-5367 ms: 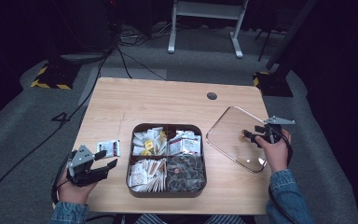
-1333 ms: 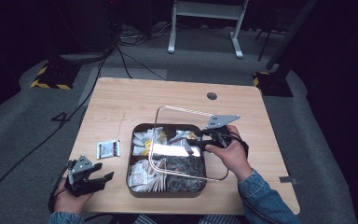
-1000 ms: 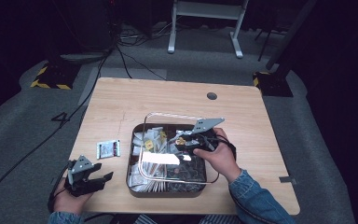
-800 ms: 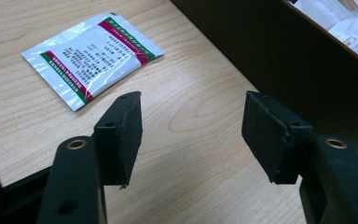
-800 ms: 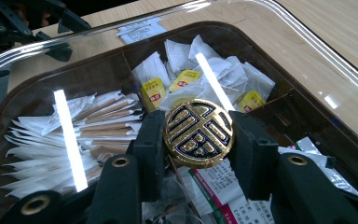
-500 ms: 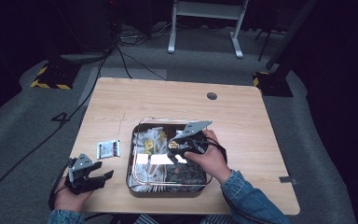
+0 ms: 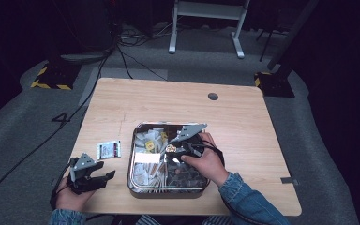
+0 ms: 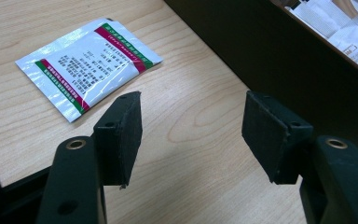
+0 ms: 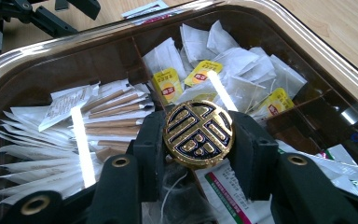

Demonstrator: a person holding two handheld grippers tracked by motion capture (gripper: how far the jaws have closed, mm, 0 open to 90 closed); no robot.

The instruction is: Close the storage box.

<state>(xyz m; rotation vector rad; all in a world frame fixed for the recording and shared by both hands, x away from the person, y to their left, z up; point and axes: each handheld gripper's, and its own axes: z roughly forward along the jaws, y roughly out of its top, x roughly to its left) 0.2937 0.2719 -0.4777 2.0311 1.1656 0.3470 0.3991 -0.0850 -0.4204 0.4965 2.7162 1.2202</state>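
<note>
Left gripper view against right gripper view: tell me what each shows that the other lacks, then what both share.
Left gripper view: the left tool with its jaws open and empty over bare table, and the whole green-and-red packet flat on the wood.

Right gripper view: the right tool shut on the gold knob of the clear lid, with tea bags and paper sticks under it.

Both: the wooden table and the dark box.

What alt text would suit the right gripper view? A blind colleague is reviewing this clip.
The right gripper is shut on the round gold knob of a clear lid, which lies over a compartmented box. Through the lid show tea bags with yellow tags and paper sachets. The left gripper sits at top left.
</note>
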